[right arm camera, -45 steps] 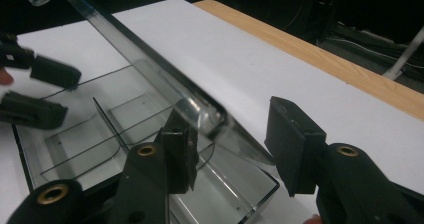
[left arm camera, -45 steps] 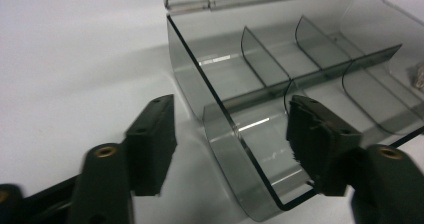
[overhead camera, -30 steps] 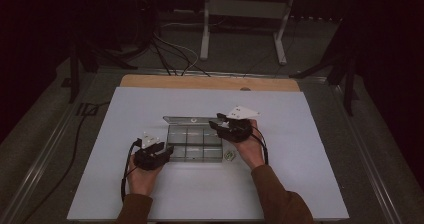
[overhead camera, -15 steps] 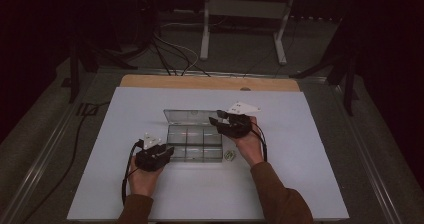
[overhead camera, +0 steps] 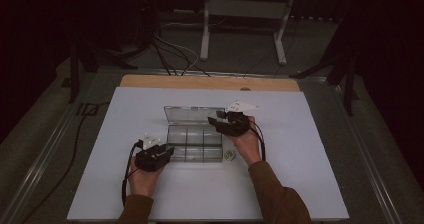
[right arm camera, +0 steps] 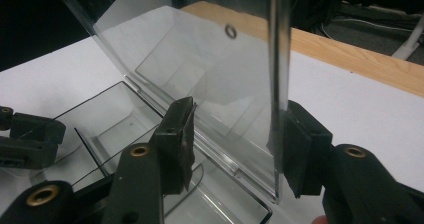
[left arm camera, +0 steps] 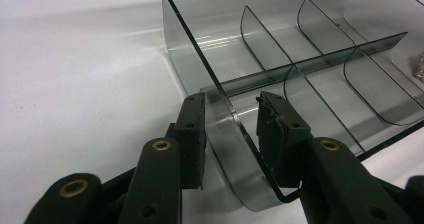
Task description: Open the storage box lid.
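The right gripper (overhead camera: pixel 220 121) is seen at the right back part of the clear box (overhead camera: pixel 194 143), and its jaws are apart. Between the jaws stands the lid (right arm camera: pixel 200 79) of the box. The lid is seen edge-on in the right gripper view, close to the right jaw, with a gap on the left side. It cannot be told whether the right jaw touches the lid. The lid is tipped up, with its hinge low along the back of the box, so its long side runs from left to right across the table (overhead camera: pixel 300 154). It looks as if the lid is being swung on that hinge, and the right gripper is the one that is near enough to do it.

The left gripper (overhead camera: pixel 167 151) is seen at the front left corner of the box. Its jaws are apart too, one on each side of the rounded corner wall (left arm camera: pixel 235 149). The wall is not squeezed. It is judged that this gripper is there to keep the box from sliding.

The box sits near the middle of the table, well away from every edge. Its small rooms look empty. A small shiny thing (overhead camera: pixel 229 155) lies on the table just beside the front right corner of the box. What it is cannot be told.
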### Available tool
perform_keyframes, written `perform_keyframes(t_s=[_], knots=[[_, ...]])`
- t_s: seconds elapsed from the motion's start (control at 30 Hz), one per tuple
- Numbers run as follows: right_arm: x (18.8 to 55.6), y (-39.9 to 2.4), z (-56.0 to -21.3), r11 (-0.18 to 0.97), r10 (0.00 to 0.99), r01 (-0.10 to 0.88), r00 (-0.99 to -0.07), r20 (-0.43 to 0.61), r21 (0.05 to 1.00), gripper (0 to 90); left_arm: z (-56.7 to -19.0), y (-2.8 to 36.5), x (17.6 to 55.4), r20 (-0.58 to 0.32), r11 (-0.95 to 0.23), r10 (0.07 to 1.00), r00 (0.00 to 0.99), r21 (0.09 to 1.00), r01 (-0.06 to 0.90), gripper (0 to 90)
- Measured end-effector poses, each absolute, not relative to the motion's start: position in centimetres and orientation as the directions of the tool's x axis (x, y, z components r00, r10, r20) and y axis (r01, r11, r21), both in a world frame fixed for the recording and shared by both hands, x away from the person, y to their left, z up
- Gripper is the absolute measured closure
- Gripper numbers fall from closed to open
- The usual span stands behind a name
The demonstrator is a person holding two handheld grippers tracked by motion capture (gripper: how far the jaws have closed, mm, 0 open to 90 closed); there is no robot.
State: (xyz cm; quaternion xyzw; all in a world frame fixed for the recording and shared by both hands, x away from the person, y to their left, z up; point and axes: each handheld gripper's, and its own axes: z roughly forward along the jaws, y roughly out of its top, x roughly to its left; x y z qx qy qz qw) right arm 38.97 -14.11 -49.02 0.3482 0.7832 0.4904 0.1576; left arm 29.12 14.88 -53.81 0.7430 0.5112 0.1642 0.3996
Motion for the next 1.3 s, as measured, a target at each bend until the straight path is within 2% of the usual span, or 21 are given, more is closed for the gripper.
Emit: perform_keyframes(t_s=[0.97,1.3], knots=[[40.4,-14.4,-50.6,0.251,0.724,0.473,-0.671,0.161,0.845,53.8,-53.8,14.7,28.9,-0.167,-0.157,0.891,0.422,0.759,0.631,65.5],[40.9,-14.3,-50.7,0.255,0.743,0.498,-0.650,0.162,0.829,57.8,-53.7,14.6,28.8,-0.164,-0.159,0.892,0.422,0.760,0.631,65.3]])
